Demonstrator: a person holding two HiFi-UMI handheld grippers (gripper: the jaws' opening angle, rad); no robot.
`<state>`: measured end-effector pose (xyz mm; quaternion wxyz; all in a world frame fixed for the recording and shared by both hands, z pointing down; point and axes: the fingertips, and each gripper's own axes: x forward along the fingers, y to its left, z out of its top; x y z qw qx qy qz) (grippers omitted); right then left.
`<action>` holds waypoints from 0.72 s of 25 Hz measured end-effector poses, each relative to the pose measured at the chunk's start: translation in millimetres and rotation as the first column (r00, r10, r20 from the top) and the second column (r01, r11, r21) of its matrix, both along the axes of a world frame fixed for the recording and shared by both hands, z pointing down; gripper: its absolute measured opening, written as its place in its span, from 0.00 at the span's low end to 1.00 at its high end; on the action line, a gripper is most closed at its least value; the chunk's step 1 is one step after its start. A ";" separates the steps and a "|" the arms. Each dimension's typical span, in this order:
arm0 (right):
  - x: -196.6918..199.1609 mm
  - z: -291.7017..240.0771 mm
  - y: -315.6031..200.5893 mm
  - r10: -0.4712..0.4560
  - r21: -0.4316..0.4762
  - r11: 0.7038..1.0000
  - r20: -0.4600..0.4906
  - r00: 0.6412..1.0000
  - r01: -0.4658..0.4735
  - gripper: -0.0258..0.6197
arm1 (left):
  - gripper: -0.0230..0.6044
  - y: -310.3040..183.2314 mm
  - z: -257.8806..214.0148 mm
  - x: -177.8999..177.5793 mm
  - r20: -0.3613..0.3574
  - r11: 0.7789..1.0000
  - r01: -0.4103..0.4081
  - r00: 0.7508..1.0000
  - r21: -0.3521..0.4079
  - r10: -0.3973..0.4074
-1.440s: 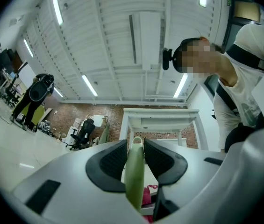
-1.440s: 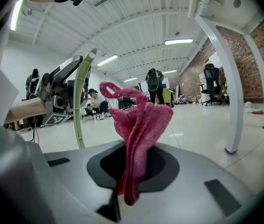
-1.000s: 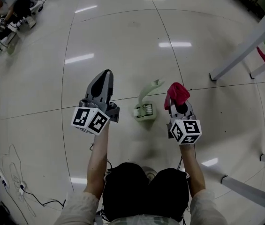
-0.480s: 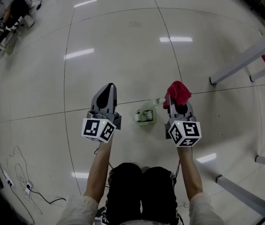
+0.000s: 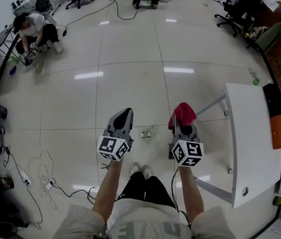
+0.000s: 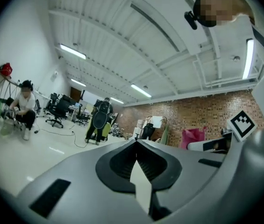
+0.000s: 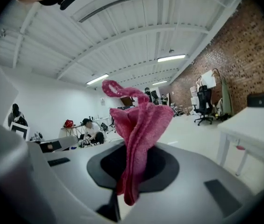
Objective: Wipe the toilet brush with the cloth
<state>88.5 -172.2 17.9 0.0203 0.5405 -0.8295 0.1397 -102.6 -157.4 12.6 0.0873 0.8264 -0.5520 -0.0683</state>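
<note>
Left hand-held gripper [image 5: 125, 113] points level with its jaws together and nothing between them. The right hand-held gripper [image 5: 182, 120], held level beside it, is clamped on the cloth [image 7: 139, 134], which stands up out of the jaws in a bunched plume.

The toilet brush [image 5: 146, 132] lies on the floor [image 5: 130, 49], far below both tools and just ahead of the person's shoes [image 5: 141, 170], so cloth and brush are well apart. As I judge it, no wiping is under way. Whether the brush has been wiped cannot be told from here, as it shows too small to check.

The cloth is pink-red with a nubby, towel-like pile and falls in soft folds, with a loose loop at the top. Both tools are smooth grey plastic with a dark recess around ridged pads. The brush looks pale green. The floor is glossy pale tile mirroring the ceiling lights, and a flat white desk [image 5: 252, 133] stands at the right.
</note>
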 end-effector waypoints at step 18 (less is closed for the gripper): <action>0.4 -81.6 184.4 -0.090 0.071 0.994 0.115 0.989 0.082 0.09 | 0.04 166.6 -100.8 15.3 -0.050 0.995 -0.023 0.998 0.100 0.028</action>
